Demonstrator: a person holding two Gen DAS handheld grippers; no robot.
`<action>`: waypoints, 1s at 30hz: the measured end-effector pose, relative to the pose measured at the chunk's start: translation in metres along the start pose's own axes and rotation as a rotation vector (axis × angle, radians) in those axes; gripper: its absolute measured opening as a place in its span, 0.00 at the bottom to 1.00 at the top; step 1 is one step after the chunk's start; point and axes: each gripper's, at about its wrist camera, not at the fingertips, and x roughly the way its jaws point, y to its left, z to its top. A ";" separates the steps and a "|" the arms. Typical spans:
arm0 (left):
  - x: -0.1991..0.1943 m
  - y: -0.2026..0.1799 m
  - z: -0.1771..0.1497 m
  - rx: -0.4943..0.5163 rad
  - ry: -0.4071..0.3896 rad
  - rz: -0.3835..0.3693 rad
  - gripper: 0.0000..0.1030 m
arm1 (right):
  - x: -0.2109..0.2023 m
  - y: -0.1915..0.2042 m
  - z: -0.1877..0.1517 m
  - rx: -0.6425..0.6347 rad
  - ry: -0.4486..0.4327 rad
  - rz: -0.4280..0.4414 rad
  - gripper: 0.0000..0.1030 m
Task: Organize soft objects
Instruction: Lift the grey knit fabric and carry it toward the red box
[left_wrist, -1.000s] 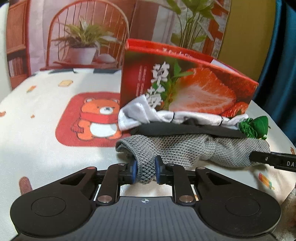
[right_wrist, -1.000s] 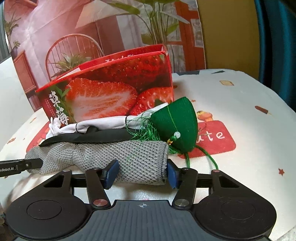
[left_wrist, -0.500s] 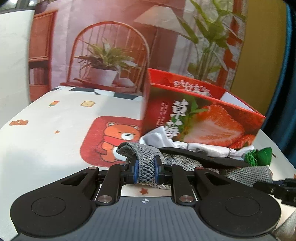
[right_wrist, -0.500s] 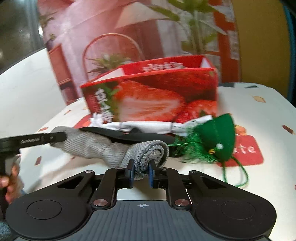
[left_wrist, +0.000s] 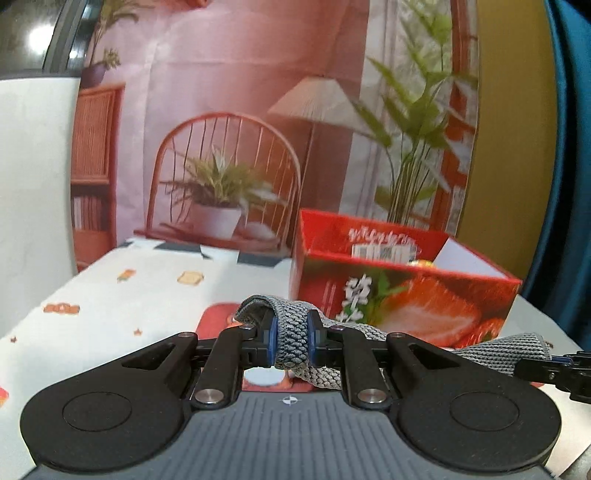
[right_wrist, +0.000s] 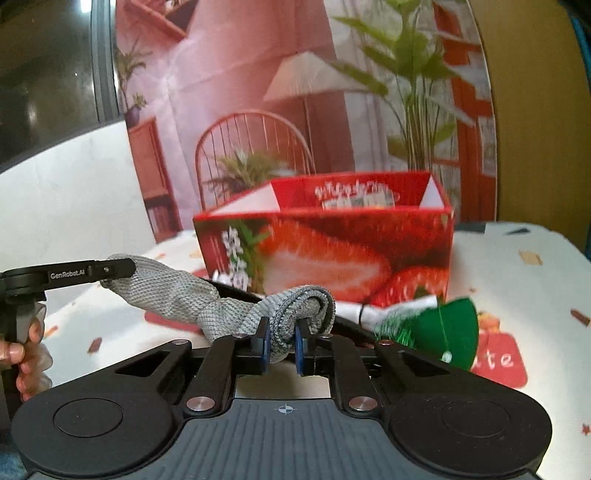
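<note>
A grey knit cloth (left_wrist: 291, 332) hangs stretched between both grippers above the table. My left gripper (left_wrist: 291, 341) is shut on one end of it. My right gripper (right_wrist: 281, 343) is shut on the other end (right_wrist: 295, 306), and the cloth's middle (right_wrist: 166, 291) sags toward the left gripper's finger (right_wrist: 110, 268). The open red strawberry box (right_wrist: 332, 254) stands just beyond the cloth and also shows in the left wrist view (left_wrist: 402, 291). A green tasselled pouch (right_wrist: 443, 332), a white cloth (right_wrist: 391, 308) and a black cloth lie at the box's foot.
The table has a white cover with cartoon prints and a red "cute" patch (right_wrist: 498, 360). A printed backdrop of a chair and plants stands behind the box. A blue curtain (left_wrist: 569, 147) hangs at the right.
Both grippers have lifted the grey cloth off the table, up to about the box's rim height. One second ago the right gripper was open around the cloth; it is shut on it now.
</note>
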 end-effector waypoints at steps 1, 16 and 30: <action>-0.001 0.000 0.002 -0.003 -0.008 0.000 0.16 | -0.001 -0.001 0.002 0.000 -0.008 -0.001 0.11; -0.012 -0.003 0.049 -0.043 -0.140 -0.025 0.16 | -0.009 -0.010 0.050 -0.003 -0.157 0.007 0.11; 0.032 -0.048 0.102 0.096 -0.199 -0.100 0.16 | 0.019 -0.048 0.114 0.011 -0.239 -0.055 0.11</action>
